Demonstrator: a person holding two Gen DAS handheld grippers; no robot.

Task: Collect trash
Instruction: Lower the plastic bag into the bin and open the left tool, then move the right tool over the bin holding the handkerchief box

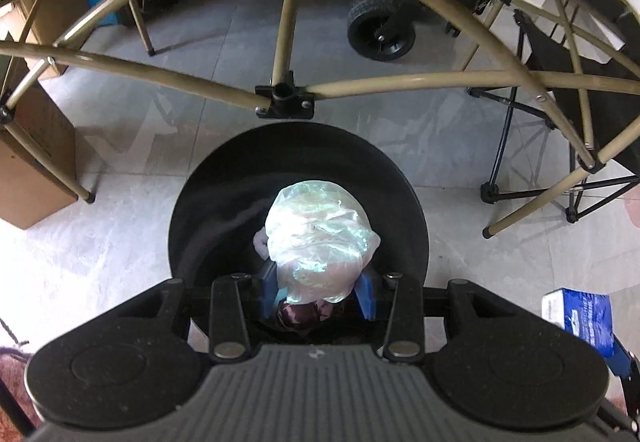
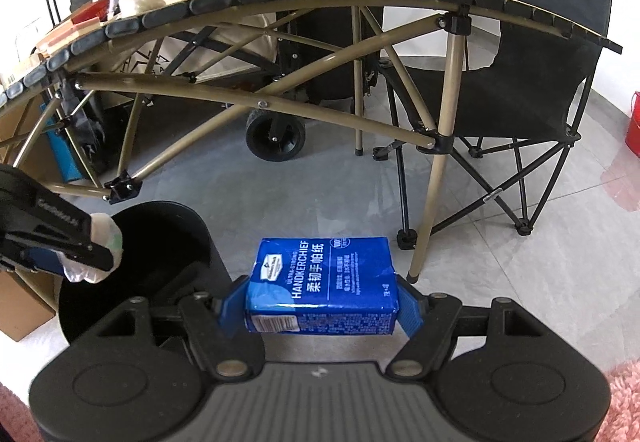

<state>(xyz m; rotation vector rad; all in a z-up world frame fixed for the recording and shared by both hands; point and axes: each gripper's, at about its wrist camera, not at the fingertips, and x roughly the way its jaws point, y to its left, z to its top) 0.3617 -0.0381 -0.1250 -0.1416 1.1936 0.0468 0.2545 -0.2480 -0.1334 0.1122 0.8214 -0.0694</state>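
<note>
Jaws of the left gripper (image 1: 320,292) pinch a crumpled clear plastic bag (image 1: 318,238) directly above the black trash bin (image 1: 224,178). Right gripper (image 2: 320,308), beside that bin, clamps a blue tissue pack (image 2: 322,284) printed "ULTRA-STRONG HANDKERCHIEF".

The blue tissue pack (image 2: 322,284) reads "ULTRA-STRONG HANDKERCHIEF" in white, with a line of Chinese characters beside it; a small round badge near its far corner may say "100", though it is blurred. The finer print on its near end is illegible.
</note>
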